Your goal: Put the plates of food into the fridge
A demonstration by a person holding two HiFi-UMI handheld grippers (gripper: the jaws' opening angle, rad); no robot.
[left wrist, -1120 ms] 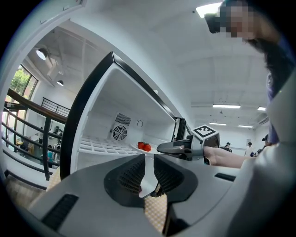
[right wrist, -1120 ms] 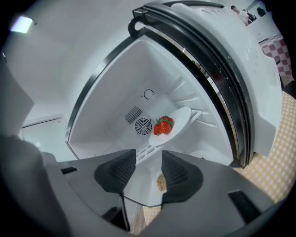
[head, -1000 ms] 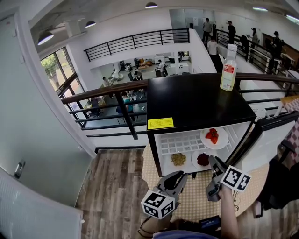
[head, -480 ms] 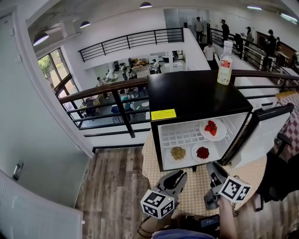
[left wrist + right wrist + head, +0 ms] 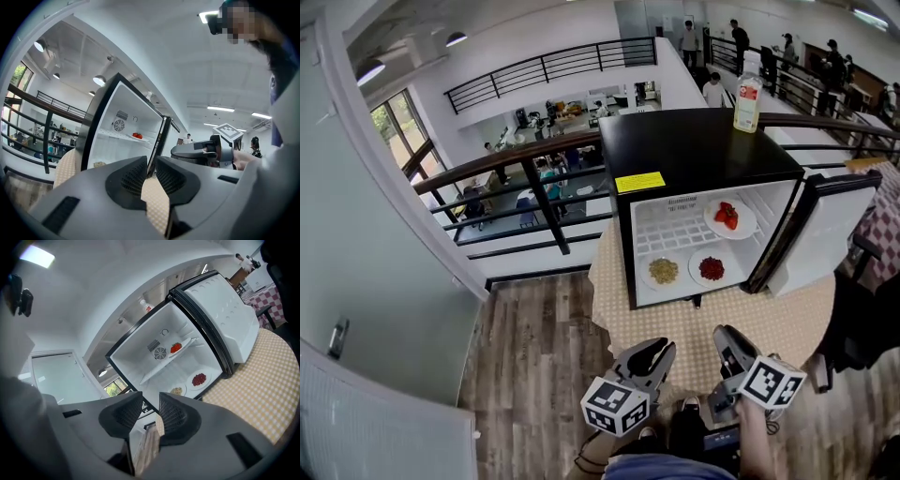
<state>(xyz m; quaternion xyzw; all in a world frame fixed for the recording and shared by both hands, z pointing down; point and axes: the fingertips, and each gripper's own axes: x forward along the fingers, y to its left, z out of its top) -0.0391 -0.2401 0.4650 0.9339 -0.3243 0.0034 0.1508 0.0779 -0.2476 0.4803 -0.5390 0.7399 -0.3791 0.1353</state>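
Observation:
The black mini fridge stands open on a round table, its white door swung out to the right. Inside, a plate of red food sits on the upper shelf. A plate of yellowish food and a plate of dark red food rest on the fridge floor. Both grippers hang well short of the fridge, near my body. My left gripper is open a little and empty. My right gripper is open too; its jaws have just been closing with nothing between them.
A bottle stands on the fridge top at the back right. The checked tablecloth spreads in front of the fridge. A black railing runs behind it, wooden floor lies to the left, and a dark bag sits at the right.
Both grippers have drawn back from the fridge, which now sits farther away and higher in the head view. More tablecloth shows between the jaws and the fridge.

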